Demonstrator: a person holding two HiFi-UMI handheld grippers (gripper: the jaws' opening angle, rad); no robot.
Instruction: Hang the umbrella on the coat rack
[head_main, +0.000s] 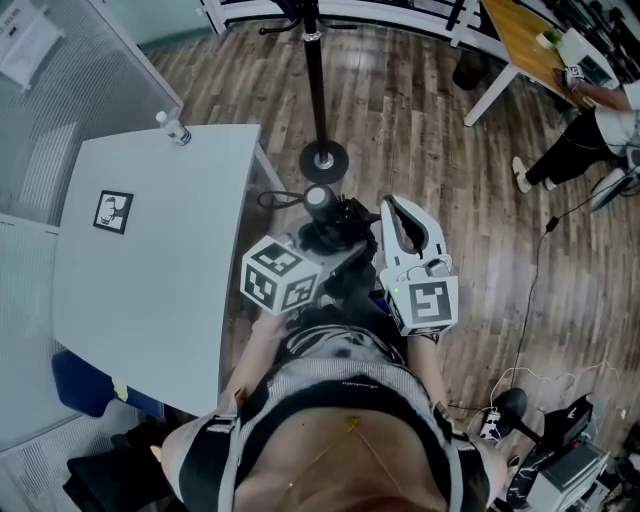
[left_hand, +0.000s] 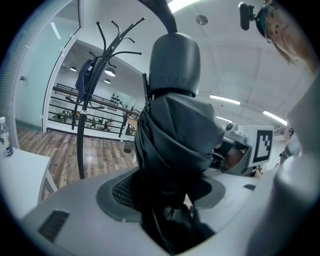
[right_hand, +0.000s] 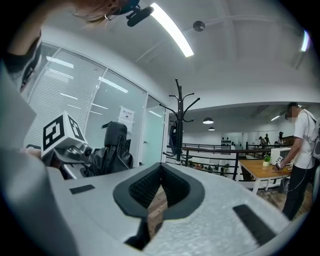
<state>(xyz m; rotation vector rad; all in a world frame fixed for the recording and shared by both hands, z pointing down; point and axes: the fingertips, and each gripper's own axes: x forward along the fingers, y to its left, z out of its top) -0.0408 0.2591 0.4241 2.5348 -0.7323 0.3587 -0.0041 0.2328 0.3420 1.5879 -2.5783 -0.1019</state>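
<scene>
Left gripper (left_hand: 167, 200) clamps the folded umbrella (left_hand: 175, 135), upright, handle (left_hand: 175, 60) up, in front of the person (head_main: 340, 420). Right gripper (right_hand: 155, 200) is pinched closed, empty. Coat rack (head_main: 316, 80) stands ahead, apart. Should keep the grip firm & raise the handle to hook height w/o knocking the rack.
</scene>
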